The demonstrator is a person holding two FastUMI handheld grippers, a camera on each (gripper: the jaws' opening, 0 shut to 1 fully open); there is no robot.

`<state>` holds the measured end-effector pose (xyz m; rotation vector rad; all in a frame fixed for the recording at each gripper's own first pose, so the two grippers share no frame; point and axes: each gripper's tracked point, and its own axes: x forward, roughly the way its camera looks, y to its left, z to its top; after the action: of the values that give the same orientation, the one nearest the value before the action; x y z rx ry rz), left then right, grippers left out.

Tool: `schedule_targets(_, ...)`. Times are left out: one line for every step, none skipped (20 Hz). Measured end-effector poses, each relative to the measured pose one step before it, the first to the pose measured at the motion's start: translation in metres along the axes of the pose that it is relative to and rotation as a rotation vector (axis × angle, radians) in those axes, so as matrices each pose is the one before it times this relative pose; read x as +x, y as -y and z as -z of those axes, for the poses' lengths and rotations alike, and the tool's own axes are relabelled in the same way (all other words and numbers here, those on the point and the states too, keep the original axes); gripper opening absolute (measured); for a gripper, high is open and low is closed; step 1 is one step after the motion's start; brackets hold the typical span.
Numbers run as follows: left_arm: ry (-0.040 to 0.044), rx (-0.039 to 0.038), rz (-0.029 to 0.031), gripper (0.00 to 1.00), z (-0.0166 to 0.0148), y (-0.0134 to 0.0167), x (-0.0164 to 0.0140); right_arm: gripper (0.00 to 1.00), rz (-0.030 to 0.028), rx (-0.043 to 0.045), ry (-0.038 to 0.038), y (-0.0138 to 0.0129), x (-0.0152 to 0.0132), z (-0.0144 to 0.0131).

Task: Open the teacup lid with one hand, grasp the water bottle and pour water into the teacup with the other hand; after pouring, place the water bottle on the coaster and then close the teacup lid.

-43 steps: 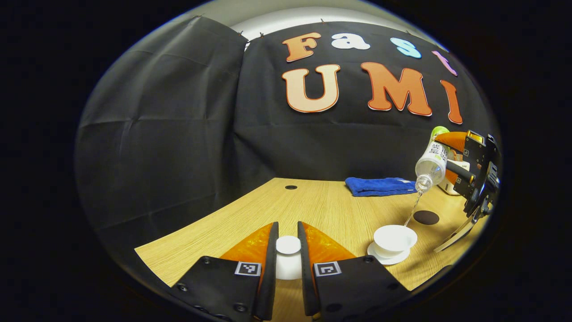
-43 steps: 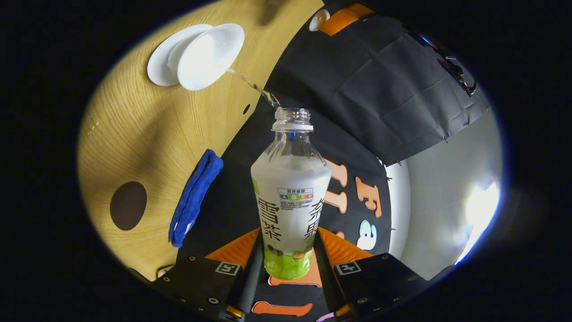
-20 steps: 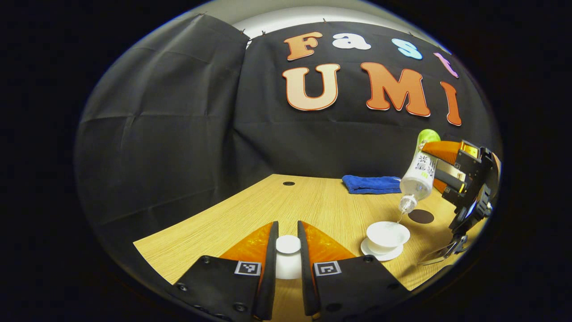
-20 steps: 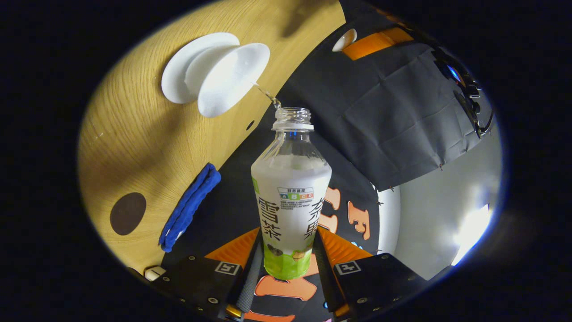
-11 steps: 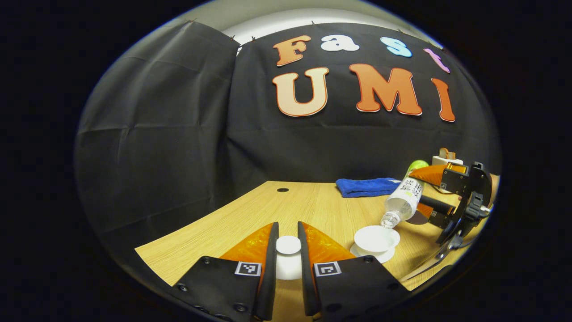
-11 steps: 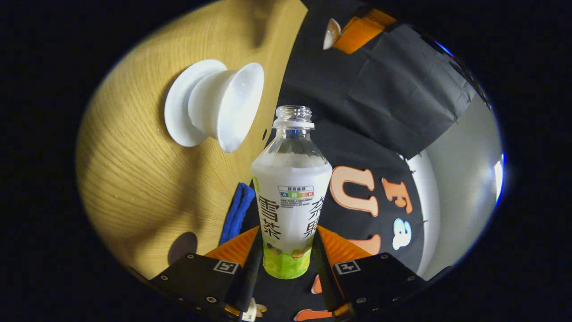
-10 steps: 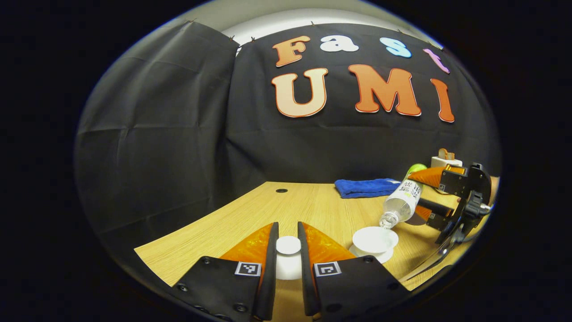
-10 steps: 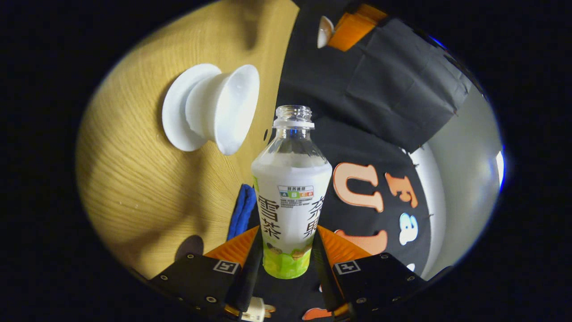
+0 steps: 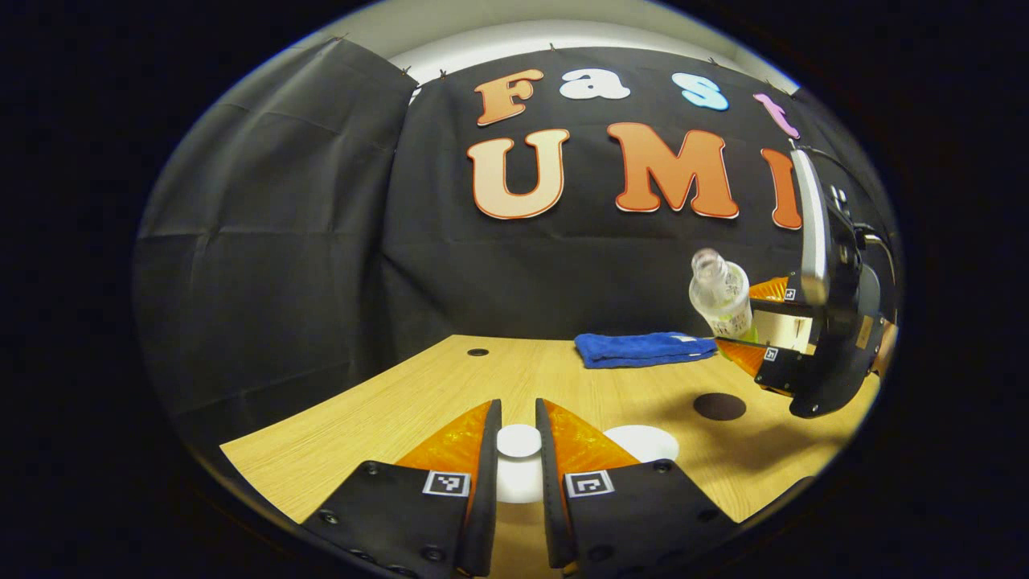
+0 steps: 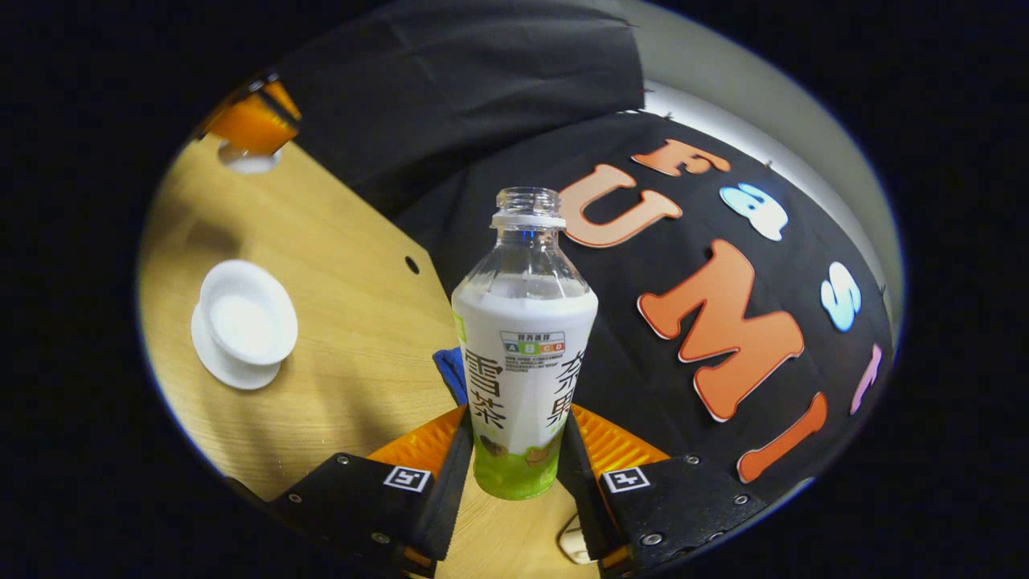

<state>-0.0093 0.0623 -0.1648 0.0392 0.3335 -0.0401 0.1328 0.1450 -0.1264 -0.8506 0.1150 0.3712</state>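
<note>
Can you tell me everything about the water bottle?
The clear plastic water bottle has no cap on, so its ribbed neck is open. A white label with a green band wraps its body. It stands nearly upright in the air, above the wooden table. The right gripper squeezes its lower part from both sides. Nothing pours from it.

A staged recording booth rather than a lived-in room: black cloth (image 9: 265, 241) is pinned up as walls around a wood-grain desk (image 9: 450, 394) (it has a cable hole (image 9: 477, 352)), with a pale wall (image 10: 748, 88) showing above the cloth.
</note>
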Motion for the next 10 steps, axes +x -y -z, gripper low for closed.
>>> schedule_targets(0.00692,0.00264,0.0072,0.29,-0.00389,0.00441,0.00055,0.64,0.00572,0.07598,0.00183,0.0099,-0.00168,-0.00106)
schedule_targets(0.00851,0.00254,0.00547,0.29,-0.00273,0.00474,0.00084,0.64,0.00609,0.07281,0.00301,0.0094,-0.00194,-0.00118)
schedule_targets(0.00842,0.00081,0.00674,0.29,-0.00369,0.00466,-0.00034,0.64,0.00745,0.0688,0.00136,0.00958,-0.00024,0.00028)
schedule_targets(0.00803,-0.00228,0.00763,0.29,-0.00373,0.00436,-0.00077,0.64,-0.00181,0.06617,-0.00238,0.00793,-0.00068,0.00076)
schedule_targets(0.00898,-0.00545,0.00769,0.29,-0.00282,0.00399,-0.00047,0.63,-0.00084,0.05903,-0.00342,0.0068,0.00077,0.00112)
schedule_targets(0.0089,-0.00526,0.00667,0.29,-0.00253,0.00389,0.00033,0.63,0.00583,0.04812,-0.00412,0.00707,-0.00018,0.00155)
schedule_targets(0.0088,-0.00512,0.00514,0.29,-0.00319,0.00365,-0.00017,0.63,0.00919,0.04758,-0.00825,0.0097,0.00161,0.00396)
schedule_targets(0.00774,-0.00447,0.00541,0.29,-0.00262,0.00331,-0.0006,0.63,-0.00059,0.05997,-0.01888,0.00498,0.00241,0.0065)
schedule_targets(0.00679,-0.0045,0.0045,0.29,-0.00138,0.0029,0.0005,0.63,-0.01475,0.06225,-0.02085,-0.00033,0.00259,0.00804)
schedule_targets(0.00604,-0.00446,0.00435,0.27,-0.00129,0.00314,-0.00052,0.63,-0.01993,0.06685,-0.02063,-0.00243,0.00114,0.00913)
